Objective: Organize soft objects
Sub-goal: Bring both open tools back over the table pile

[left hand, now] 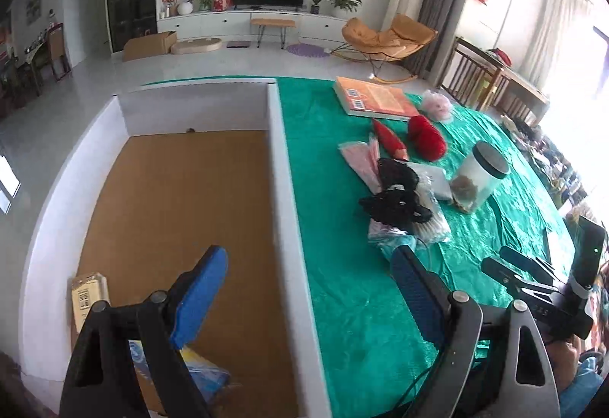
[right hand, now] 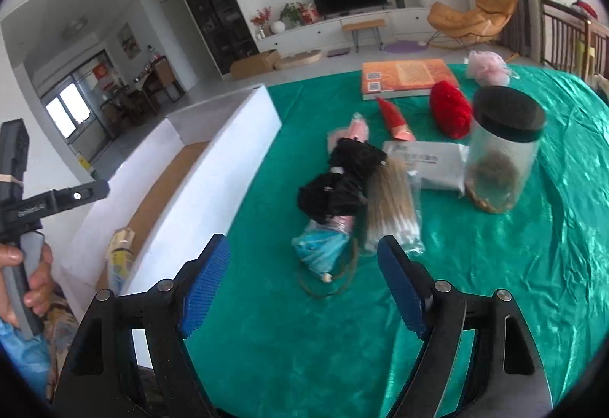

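My left gripper is open and empty, straddling the right wall of the white box; a packet lies in the box's near corner. My right gripper is open and empty above the green cloth, just short of a pile: a black fabric piece, a blue bagged item and a bag of cotton swabs. Behind lie a red fluffy item, a red cone, a pink packet and a pink mesh puff. The pile also shows in the left wrist view.
A clear jar with a black lid stands right of the pile, with a grey pouch beside it. An orange book lies at the table's far side. The right gripper's handle shows at the left view's right edge.
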{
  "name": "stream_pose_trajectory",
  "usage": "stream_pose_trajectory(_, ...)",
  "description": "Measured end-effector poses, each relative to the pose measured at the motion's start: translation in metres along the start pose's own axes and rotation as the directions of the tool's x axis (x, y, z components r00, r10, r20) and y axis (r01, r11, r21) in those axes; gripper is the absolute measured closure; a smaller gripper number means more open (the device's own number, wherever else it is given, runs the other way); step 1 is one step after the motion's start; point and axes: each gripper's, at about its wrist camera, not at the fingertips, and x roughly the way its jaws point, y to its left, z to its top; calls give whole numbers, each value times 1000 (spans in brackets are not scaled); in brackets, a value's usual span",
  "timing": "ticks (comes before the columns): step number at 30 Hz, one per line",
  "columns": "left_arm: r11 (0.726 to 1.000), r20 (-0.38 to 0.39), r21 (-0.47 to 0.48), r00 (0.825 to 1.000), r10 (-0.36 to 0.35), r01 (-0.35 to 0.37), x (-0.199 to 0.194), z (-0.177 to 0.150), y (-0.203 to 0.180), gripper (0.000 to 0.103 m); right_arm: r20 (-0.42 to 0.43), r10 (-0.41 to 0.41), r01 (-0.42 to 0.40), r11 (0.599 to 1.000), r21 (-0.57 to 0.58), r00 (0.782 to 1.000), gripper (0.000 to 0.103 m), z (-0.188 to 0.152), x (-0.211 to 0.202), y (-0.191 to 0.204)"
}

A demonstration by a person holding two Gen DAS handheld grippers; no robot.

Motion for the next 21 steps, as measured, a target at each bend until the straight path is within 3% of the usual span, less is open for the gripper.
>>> stream_pose_trajectory(4,986,-93,110,989,-115,125,33,-24,-82,9,-42,-179,183,975,127,983,21,-37,-7,-83)
stream_pose_trajectory(6,982,-151,132,982,-115,136,59,-39,-112,9,-51,-222,228,954,196,974,21,-52,-20,-111)
stream_pose_trajectory(8,982,-190,145,977,-93,122,87,-52,-128,9,-39,-218,219,923,315,975,21,-63,-41,-133)
stream_pose_trajectory(9,984,-196,151,978,-66,96,99,-57,-132,9,-19,-220,212,911,353,975,21,-63,-46,-141)
stream_pose_trajectory(12,988,-201,151,979,11,20,129,-64,-126,9,-6,-321,298,870,392,947,21,-64,-57,-150)
stream_pose_trajectory(16,990,-202,140,979,43,-15,151,-64,-115,9,-23,-404,369,809,458,914,21,-70,-64,-158)
stream_pose_trajectory(21,984,-175,167,981,86,-57,163,-68,-112,8,-10,-445,392,778,490,895,21,-72,-69,-163)
